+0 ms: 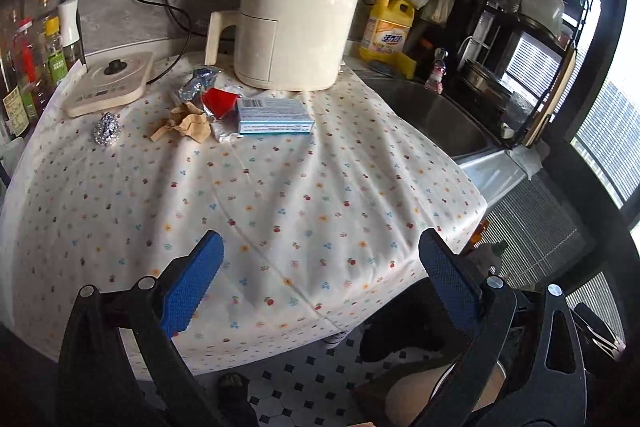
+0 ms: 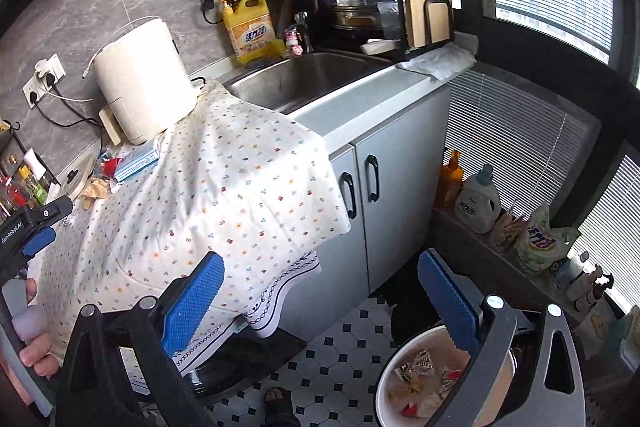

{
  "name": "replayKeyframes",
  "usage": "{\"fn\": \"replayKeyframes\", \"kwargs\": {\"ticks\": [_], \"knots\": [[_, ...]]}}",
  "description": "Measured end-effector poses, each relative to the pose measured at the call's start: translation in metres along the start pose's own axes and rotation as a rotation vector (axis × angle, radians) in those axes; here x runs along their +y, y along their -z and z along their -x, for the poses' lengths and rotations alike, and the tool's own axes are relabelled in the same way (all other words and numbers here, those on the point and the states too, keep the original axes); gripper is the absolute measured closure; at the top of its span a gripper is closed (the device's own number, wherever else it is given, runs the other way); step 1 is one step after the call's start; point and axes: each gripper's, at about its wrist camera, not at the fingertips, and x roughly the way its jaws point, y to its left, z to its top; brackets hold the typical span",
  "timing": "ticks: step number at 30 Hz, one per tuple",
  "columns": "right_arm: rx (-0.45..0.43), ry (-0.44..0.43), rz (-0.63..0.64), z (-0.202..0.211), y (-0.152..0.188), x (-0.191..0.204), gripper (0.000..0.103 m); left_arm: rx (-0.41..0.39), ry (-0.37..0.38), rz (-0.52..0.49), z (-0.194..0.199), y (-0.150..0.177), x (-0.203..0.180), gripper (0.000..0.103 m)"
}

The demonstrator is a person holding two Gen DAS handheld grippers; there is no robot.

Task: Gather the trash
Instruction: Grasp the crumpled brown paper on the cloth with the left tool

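Trash lies at the far side of the flowered tablecloth (image 1: 260,195): a foil ball (image 1: 107,129), crumpled brown paper (image 1: 188,123), a red wrapper (image 1: 219,101), a silver-blue wrapper (image 1: 200,81) and a light blue box (image 1: 274,115). My left gripper (image 1: 320,279) is open and empty over the cloth's near edge. My right gripper (image 2: 320,303) is open and empty, off the counter's front, above a white bin (image 2: 420,375) on the floor that holds wrappers. The left gripper also shows at the left edge of the right wrist view (image 2: 38,227). The trash pile shows there too (image 2: 116,167).
A cream air fryer (image 1: 294,19) stands behind the trash, a cream kettle base (image 1: 110,83) to its left. A steel sink (image 2: 304,79) lies right of the cloth, with yellow detergent (image 2: 250,31) behind. Bottles line the left wall (image 1: 28,67). Cabinet doors (image 2: 372,195) are below.
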Motion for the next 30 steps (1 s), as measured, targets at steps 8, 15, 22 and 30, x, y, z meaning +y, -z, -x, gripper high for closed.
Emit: {"fn": "replayKeyframes", "kwargs": {"ticks": [8,15,22,30], "knots": [[0.039,-0.161,0.088,-0.034,-0.021,0.083,0.008,-0.061,-0.065,0.092,0.010,-0.025,0.080,0.006],[0.059,-0.214,0.134,-0.070,-0.039,0.150,0.008,-0.035,0.006,0.095,-0.009,-0.049,0.140,0.006],[0.056,-0.203,0.092,-0.101,-0.051,0.192,0.008,0.018,0.062,0.010,-0.056,-0.078,0.168,0.006],[0.064,-0.123,-0.002,-0.110,-0.053,0.198,0.008,0.150,0.169,-0.071,-0.131,-0.104,0.161,0.031]]}}
